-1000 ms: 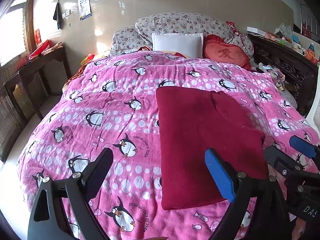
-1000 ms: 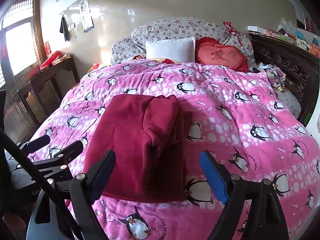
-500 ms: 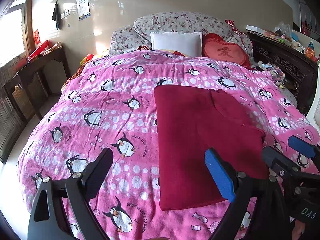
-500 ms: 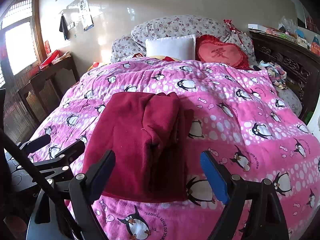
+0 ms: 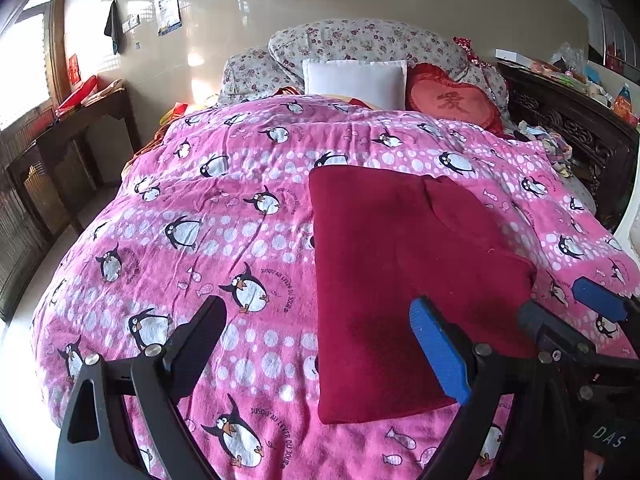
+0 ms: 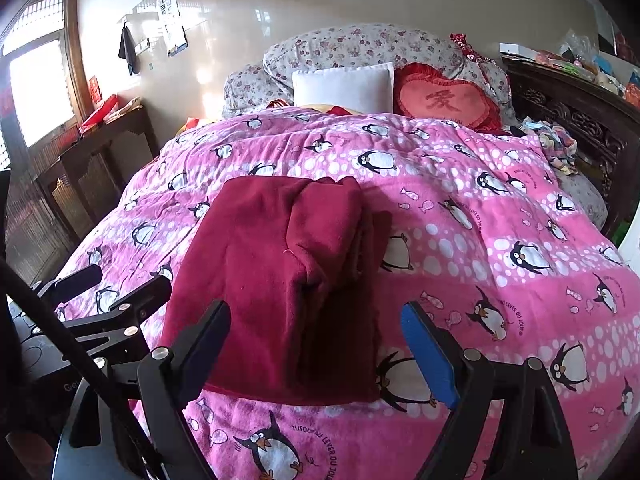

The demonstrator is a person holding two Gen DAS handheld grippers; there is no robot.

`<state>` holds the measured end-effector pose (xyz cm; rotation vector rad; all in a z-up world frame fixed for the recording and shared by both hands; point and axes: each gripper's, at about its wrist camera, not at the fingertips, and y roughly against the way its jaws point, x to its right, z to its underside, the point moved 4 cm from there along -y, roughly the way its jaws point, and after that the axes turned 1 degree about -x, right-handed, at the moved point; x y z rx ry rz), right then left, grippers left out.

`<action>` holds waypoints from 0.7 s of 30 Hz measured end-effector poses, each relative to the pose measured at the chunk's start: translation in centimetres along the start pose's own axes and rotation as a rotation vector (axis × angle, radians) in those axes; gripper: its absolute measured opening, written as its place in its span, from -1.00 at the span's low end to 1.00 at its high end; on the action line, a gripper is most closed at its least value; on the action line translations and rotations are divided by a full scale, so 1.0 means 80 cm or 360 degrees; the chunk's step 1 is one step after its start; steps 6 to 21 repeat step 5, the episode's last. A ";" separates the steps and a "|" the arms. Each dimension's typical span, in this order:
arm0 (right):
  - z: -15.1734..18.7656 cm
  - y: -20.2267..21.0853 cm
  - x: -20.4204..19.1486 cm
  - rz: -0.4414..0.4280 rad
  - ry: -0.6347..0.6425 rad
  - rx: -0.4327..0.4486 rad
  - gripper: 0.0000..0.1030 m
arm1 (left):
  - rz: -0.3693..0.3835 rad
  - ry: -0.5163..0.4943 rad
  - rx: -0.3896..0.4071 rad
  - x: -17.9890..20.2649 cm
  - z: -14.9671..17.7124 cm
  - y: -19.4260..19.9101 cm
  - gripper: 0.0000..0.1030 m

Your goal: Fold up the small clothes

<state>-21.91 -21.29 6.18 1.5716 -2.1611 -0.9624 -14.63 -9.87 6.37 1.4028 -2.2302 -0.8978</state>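
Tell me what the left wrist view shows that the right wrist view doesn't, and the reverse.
Left wrist only: the garment's straight left edge and the blanket left of it; the right gripper enters from the right.

Right wrist only: the stacked folded layers along the garment's right side and the blanket right of it; the left gripper enters from the left.

Both: the folded dark red garment on the penguin blanket, pillows behind, each gripper open and empty.

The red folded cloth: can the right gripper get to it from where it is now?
Probably yes. The right gripper is open, the red cloth lies just ahead, and nothing sits between them.
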 end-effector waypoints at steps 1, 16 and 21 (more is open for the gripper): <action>0.000 -0.001 0.000 0.0000 -0.0001 0.0001 0.75 | -0.0001 -0.0003 0.0005 0.000 0.000 -0.002 0.80; 0.000 -0.004 0.003 -0.0003 -0.0010 -0.0010 0.75 | -0.0009 -0.0012 0.0009 0.001 0.000 -0.007 0.80; 0.000 -0.004 0.003 -0.0003 -0.0010 -0.0010 0.75 | -0.0009 -0.0012 0.0009 0.001 0.000 -0.007 0.80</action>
